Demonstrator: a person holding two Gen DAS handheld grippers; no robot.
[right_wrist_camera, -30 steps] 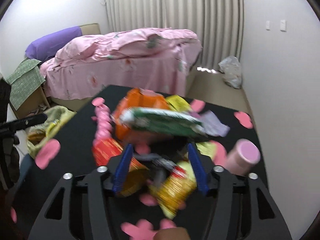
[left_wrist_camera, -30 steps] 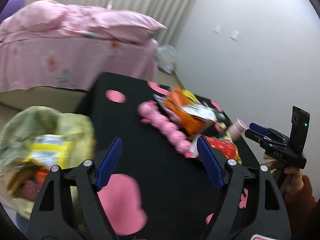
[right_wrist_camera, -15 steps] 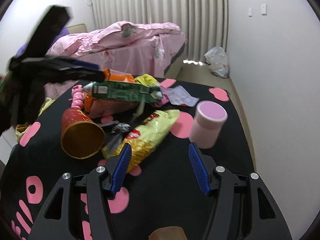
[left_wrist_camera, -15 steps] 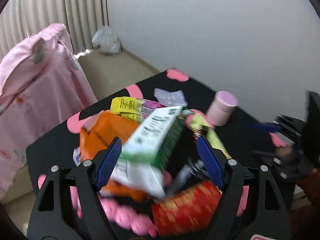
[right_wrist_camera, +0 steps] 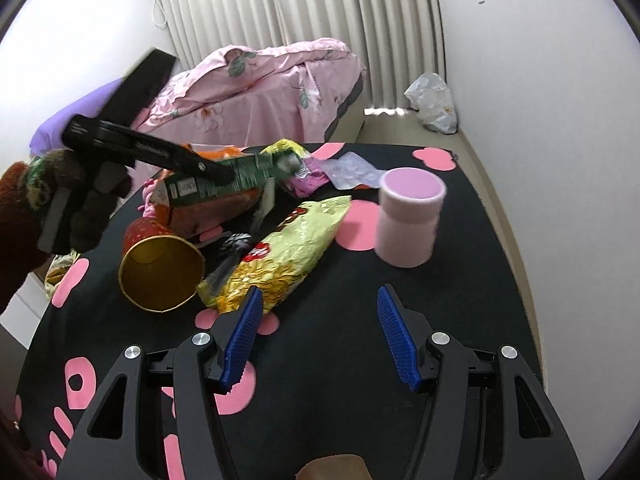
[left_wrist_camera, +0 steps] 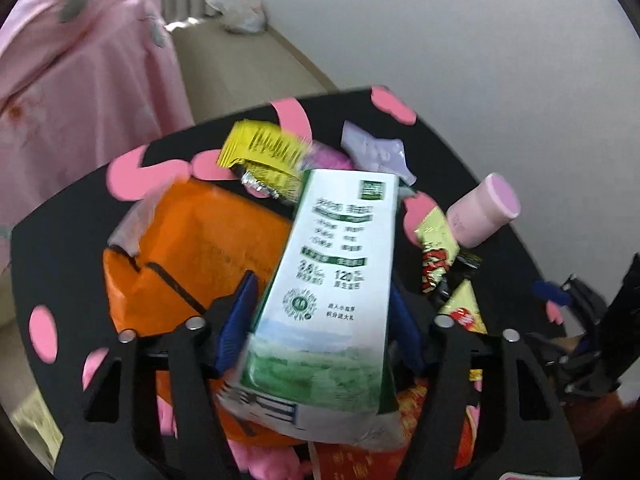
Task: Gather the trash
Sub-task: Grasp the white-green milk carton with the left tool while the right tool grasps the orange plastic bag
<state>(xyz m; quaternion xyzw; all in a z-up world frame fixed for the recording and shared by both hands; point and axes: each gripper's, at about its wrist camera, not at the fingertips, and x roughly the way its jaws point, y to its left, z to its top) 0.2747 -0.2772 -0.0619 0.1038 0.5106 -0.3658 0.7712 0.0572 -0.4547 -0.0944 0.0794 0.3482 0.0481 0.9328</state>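
The carton (left_wrist_camera: 332,280), a green-and-white milk box, lies on top of the heap of rubbish in the middle of the black table (right_wrist_camera: 360,360), propped on the orange bag (left_wrist_camera: 192,256) and slanting away from the left gripper (left_wrist_camera: 320,324). That gripper straddles the carton's near end with its jaws closing; the blue pads (left_wrist_camera: 236,320) flank the box, though I cannot tell whether they press on it yet. Around it sit a yellow wrapper (left_wrist_camera: 264,156), a lilac packet (left_wrist_camera: 376,152), a snack bag (right_wrist_camera: 288,256), a red cup (right_wrist_camera: 160,268) on its side and a pink jar (right_wrist_camera: 408,224) standing apart to the right. The right gripper (right_wrist_camera: 320,336) hovers over bare table near the snack bag, jaws spread and holding nothing. The risk, as I judge it, is that the carton looks empty and soft: too hard a squeeze near its end may crumple it so it slips out, or too shallow a bite may let it pivot and drop when lifted. Lifting could also drag the loose wrappers along and roll the cup toward the table edge, since everything in the heap leans on its neighbours.
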